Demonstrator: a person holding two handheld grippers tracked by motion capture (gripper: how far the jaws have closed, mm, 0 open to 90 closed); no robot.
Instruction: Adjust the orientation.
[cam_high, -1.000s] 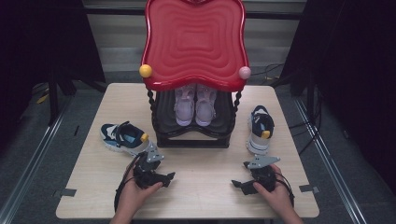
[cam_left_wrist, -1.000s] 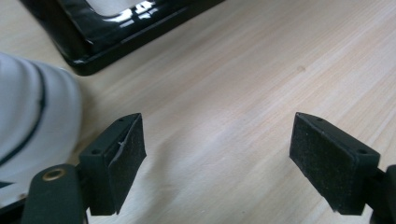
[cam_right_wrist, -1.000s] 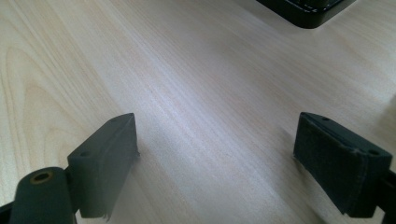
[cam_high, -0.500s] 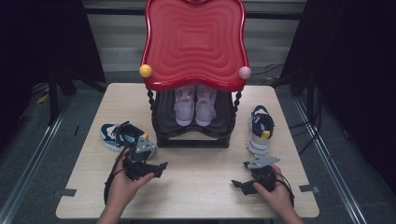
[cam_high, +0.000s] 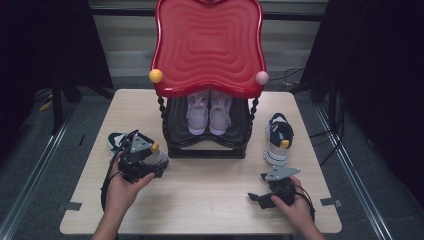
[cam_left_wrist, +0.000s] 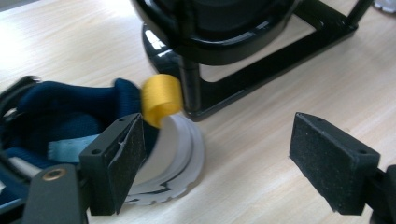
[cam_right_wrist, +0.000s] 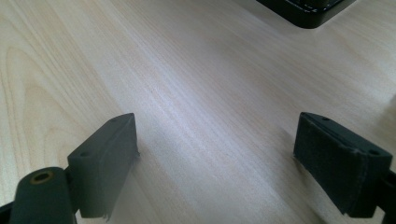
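A: What is being reached for at the left of the table (cam_high: 210, 200)?

B: The left gripper (cam_left_wrist: 219, 163) is being held at the heel of a navy and white sneaker (cam_left_wrist: 70, 135), which is lying on the wood just beside the foot of the black rack (cam_left_wrist: 243, 74). Its jaws are being kept wide apart; nothing is being clamped. One pad (cam_left_wrist: 121, 158) is being pressed close against the shoe's white heel, though contact cannot be confirmed, while the other pad is being held well clear over bare wood. A yellow pull loop (cam_left_wrist: 161, 99) is being shown at the top of the heel, between the shoe's collar and the rack's post.

A: And from above?

B: In the high view the left gripper (cam_high: 145, 157) is being seen over the rear of that sneaker (cam_high: 117, 141), whose toe is being pointed toward the table's left edge.

A: What about the other side?

B: The right gripper (cam_right_wrist: 215, 163) is being held low over bare tabletop, its jaws spread wide and nothing being gripped between them. In the high view it (cam_high: 257, 196) is being seen near the front edge, well apart from a second navy and white sneaker (cam_high: 277, 140) lying to the right of the rack.

A: Is anything being stored on the rack?

B: A pair of pale pink shoes (cam_high: 209, 111) is being kept on its lower shelf, under a red wavy top (cam_high: 209, 45).
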